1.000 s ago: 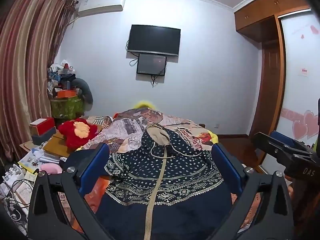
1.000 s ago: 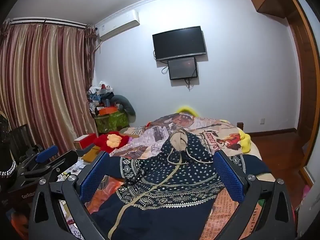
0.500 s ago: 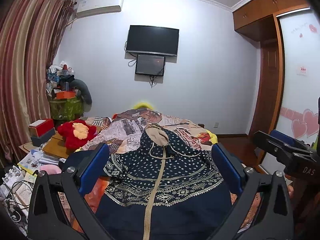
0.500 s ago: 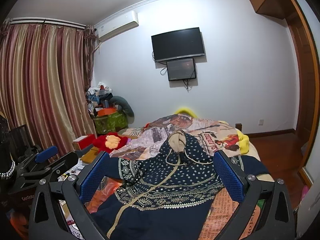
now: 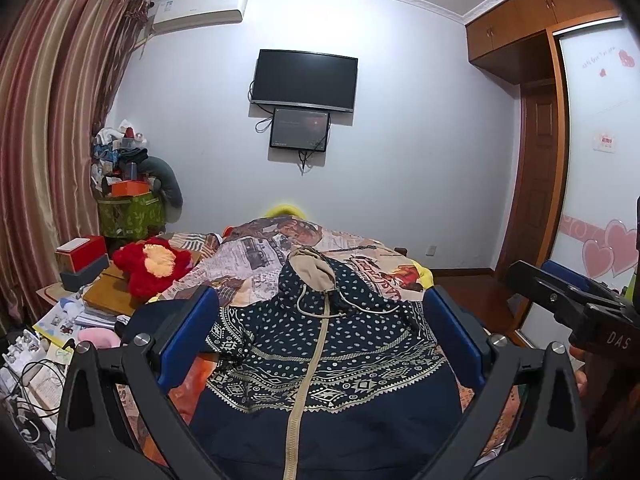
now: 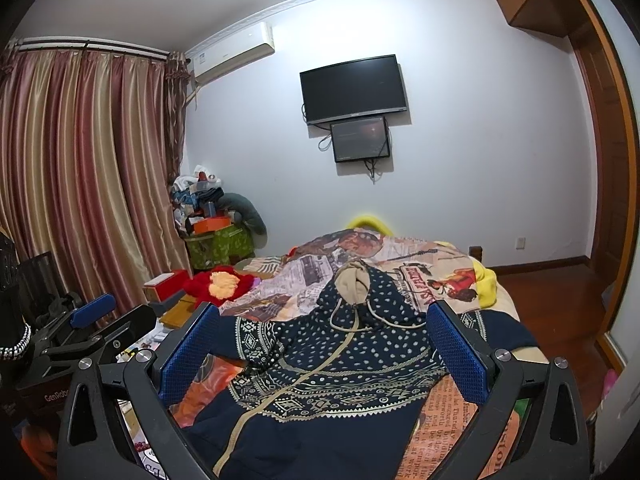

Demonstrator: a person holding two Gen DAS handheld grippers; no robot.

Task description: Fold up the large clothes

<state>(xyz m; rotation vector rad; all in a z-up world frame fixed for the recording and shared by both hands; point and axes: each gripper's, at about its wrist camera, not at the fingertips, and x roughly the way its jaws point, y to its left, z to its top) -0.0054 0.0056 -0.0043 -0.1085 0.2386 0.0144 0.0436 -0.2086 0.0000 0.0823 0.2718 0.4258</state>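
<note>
Lying spread front-up on the bed [image 5: 360, 248], the navy hooded jacket [image 5: 320, 360] is not yet gripped. Both the left gripper [image 5: 320, 344] and right gripper [image 6: 324, 344] are held above it, fingers spread. A sleeve edge is best pinched first, then folded inward.

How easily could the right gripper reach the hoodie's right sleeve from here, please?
Probably easily: the right gripper is open above the hoodie, and its right sleeve lies uncovered on the bedspread.

Left tool [image 5: 320, 330] and right tool [image 6: 322, 334] side by side, fingers spread wide, empty.
</note>
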